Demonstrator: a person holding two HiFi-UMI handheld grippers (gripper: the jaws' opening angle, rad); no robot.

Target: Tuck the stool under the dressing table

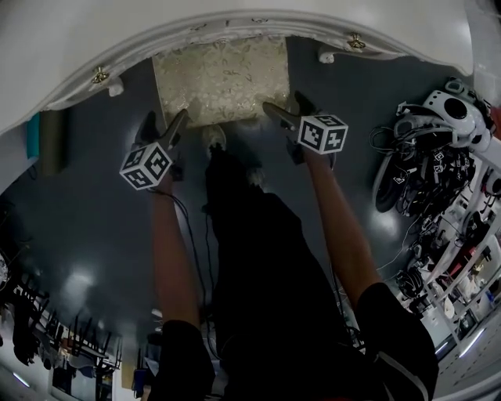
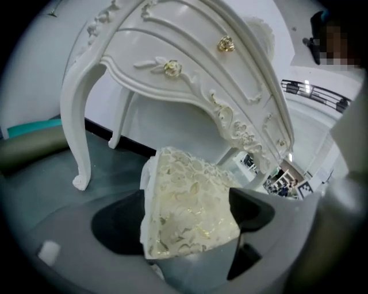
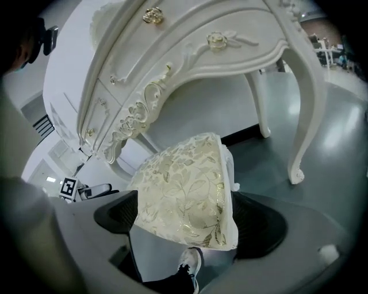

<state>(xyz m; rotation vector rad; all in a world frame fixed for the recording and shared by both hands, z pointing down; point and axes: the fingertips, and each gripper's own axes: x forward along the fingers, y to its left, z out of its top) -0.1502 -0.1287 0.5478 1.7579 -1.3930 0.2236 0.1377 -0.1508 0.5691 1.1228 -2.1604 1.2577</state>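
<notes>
stool [image 1: 219, 78]: its cream, leaf-patterned cushion is sitting in the knee gap of the dressing table [image 1: 235, 19]; the far edge is lying beneath the dressing table's front rim; the near edge is sticking out on the person's side; whether its feet are touching the floor [image 1: 94, 235] cannot be told
left tongs [image 1: 168, 116]: grasping the stool's near-left corner, just in front of the dressing table's rim; the jaws are standing wide, with the cushion filling the gap and lying against both
right tongs [image 1: 283, 102]: grasping the stool's near-right corner in the same way; the cushion is spanning the wide gap and overlapping both jaws
marker cubes: one [image 1: 146, 166] is riding behind the left tongs, the other [image 1: 323, 133] behind the right tongs, both on the side away from the dressing table
dressing table: white and carved; gold knobs [image 2: 172, 69] are showing on its drawer fronts; a curved leg [image 2: 80, 115] is standing to each side of the stool
floor: dark grey, catching glare in front of the dressing table
shoe [image 3: 190, 267]: the person's foot is showing just below the stool's near edge, on the side away from the dressing table
gear [image 1: 438, 157]: a heap of cables and devices is lying to the right of the dressing table
</notes>
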